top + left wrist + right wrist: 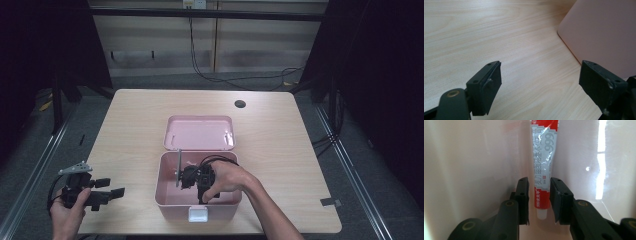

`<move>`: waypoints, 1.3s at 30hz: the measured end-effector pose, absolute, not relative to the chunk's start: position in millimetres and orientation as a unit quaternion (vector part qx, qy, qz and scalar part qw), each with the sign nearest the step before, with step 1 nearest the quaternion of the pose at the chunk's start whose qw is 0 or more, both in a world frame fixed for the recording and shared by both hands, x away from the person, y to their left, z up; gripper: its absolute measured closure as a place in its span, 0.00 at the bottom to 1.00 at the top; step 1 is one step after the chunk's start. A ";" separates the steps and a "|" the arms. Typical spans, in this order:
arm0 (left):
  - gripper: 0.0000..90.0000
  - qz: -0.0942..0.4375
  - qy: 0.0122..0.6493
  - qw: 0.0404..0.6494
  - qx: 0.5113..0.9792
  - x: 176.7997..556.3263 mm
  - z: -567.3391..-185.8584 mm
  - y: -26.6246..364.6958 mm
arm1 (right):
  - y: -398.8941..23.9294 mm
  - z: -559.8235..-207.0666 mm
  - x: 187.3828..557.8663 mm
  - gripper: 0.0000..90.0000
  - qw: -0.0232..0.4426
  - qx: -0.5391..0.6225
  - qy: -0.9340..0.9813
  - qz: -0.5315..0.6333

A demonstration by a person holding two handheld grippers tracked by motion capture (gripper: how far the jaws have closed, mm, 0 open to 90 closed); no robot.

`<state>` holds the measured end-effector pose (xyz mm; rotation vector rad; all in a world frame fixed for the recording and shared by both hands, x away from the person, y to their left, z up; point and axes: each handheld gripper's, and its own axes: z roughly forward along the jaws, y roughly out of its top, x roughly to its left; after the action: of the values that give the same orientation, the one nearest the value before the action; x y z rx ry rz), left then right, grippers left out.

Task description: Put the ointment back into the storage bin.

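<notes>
A red, white and grey ointment tube [544,165] marked 999 lies on the floor of a pink box [165,197], cap end toward the camera. My right gripper [539,200] reaches into the box [474,157] and straddles the tube's lower end. A thin gap shows beside the left pad, so the jaws stand just open around the tube. From above, this gripper [187,179] sits inside the box under the person's right hand. My left gripper [111,187] hovers open and empty near the table's front left. Its jaws [540,80] frame bare wood beside the box wall [604,32].
The box's pink lid [199,132] lies flipped open behind it. A white latch [198,215] sits on the box's front wall. A round cable hole [240,104] marks the far side of the wooden table [135,125]. Dark floor and cables lie beyond.
</notes>
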<state>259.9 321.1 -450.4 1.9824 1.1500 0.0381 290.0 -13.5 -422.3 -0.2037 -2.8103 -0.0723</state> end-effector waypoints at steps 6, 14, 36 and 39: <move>0.20 0.016 0.456 0.410 0.790 260.1 -450.4 321.5 | -18.7 -414.8 289.6 0.76 0.156 -0.076 -0.984 -0.029; 0.20 0.016 0.454 0.410 0.791 260.3 -450.6 321.6 | -25.0 -406.8 289.0 0.75 0.150 -0.080 -0.985 -0.037; 0.20 0.015 0.456 0.411 0.789 260.4 -450.9 321.4 | -43.1 -382.9 289.2 0.75 0.128 -0.096 -0.986 -0.055; 0.20 0.013 0.456 0.411 0.789 260.3 -450.9 321.1 | -46.9 -377.7 290.5 0.74 0.118 -0.097 -0.987 -0.059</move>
<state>260.3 321.1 -450.9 1.9867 1.1479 0.0333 290.5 -46.9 -377.7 -0.2834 -2.8860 -0.1725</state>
